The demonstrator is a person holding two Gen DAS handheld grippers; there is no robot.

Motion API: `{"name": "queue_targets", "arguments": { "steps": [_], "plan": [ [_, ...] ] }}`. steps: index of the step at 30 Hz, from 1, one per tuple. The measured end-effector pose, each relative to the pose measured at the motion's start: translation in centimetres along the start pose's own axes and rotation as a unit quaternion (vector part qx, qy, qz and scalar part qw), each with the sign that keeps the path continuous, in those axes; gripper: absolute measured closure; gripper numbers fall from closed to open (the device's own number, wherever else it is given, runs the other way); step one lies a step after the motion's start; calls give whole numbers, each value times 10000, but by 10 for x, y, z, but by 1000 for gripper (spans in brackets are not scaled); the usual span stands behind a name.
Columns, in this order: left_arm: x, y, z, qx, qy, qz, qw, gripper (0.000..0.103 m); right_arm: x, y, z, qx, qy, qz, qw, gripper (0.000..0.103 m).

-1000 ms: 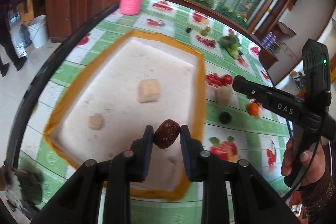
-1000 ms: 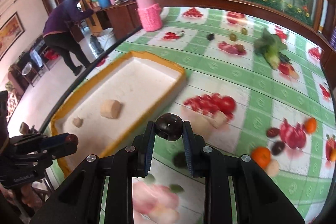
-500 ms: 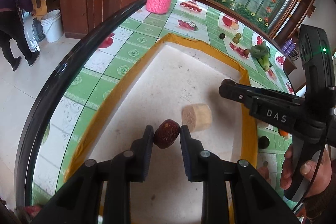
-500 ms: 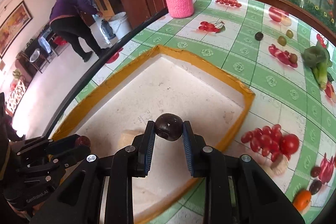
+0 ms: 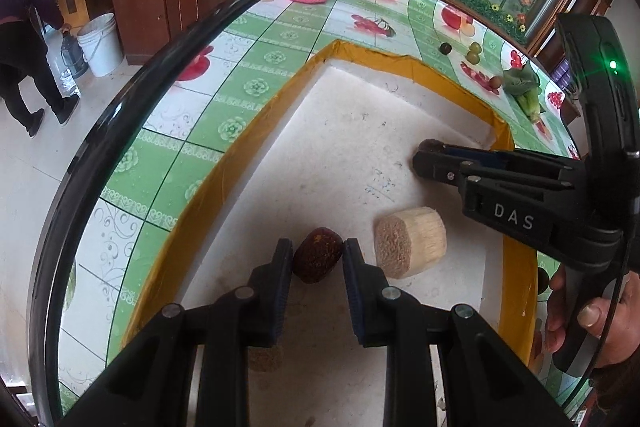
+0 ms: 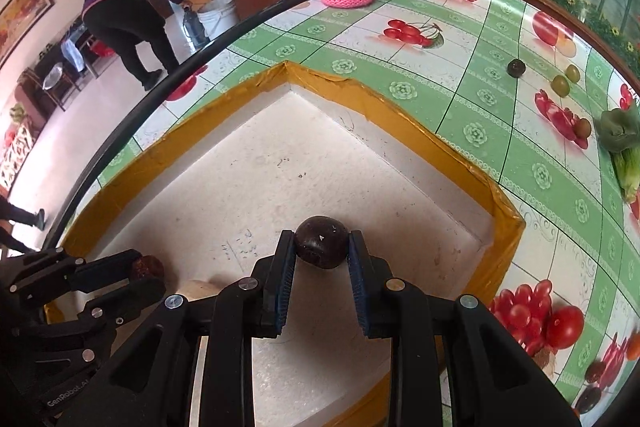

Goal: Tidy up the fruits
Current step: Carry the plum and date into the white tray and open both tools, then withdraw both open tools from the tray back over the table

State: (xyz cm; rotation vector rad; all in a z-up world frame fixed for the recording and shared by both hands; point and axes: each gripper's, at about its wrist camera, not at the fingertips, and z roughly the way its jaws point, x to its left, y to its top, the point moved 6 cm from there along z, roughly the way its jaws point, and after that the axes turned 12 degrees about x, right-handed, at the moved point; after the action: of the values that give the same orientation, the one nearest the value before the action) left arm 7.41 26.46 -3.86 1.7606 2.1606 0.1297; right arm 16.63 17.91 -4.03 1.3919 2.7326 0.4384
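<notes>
The left gripper [image 5: 317, 259] pinches a wrinkled reddish-brown fruit [image 5: 318, 254] between its blue pads, low centre in the left wrist view; the pads press its two sides, and its long axis runs roughly up the frame, slightly tilted, pointing away along the fingers. Beyond the fruit lies the white floor of the foam tray [image 5: 360, 131] with its yellow-taped rim, so the fruit sits directly above the tray's inside, whether touching the floor or just over it I cannot tell. Just right of it rests a pale cylindrical block [image 5: 410, 243] on its side, close to the right pad; letting go there would likely need care not to nudge it.

The right gripper [image 6: 321, 247] clamps a dark round fruit [image 6: 321, 242], centre of the right wrist view, with no clear long axis. It hangs over the tray's right-hand corner region, inside the rim. The left gripper shows at lower left of that view with its red fruit, so both hands are over the tray, well placed for release. Loose fruits [image 6: 560, 85] remain on the tablecloth at upper right
</notes>
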Motion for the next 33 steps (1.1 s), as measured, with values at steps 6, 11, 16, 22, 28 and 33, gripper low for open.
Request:
{"name": "queue_targets", "arguments": {
  "steps": [6, 11, 16, 22, 28, 33],
  "plan": [
    [-2, -3, -2, 30, 95, -12, 9999, 60, 2, -1, -1, -1, -25, -58, 10000, 73],
    [-2, -13, -7, 45, 229, -3, 9997, 52, 0, -7, -10, -70, -88, -6, 9999, 69],
    [-1, -25, -18, 3, 265, -65, 9996, 45, 1, -19, -28, -193, -30, 80, 9998, 69],
    [-6, -39, -32, 5, 412, -9, 9992, 39, 8, -43, -56, -417, -29, -67, 9991, 67],
    [-13, -49, -54, -200, 386, -55, 9990, 27, 4, -77, -84, -638, -116, -139, 9978, 60],
    [-30, -56, -61, -247, 414, 53, 9988, 23, -16, -102, -100, -869, -208, 106, 9959, 36]
  ]
}}
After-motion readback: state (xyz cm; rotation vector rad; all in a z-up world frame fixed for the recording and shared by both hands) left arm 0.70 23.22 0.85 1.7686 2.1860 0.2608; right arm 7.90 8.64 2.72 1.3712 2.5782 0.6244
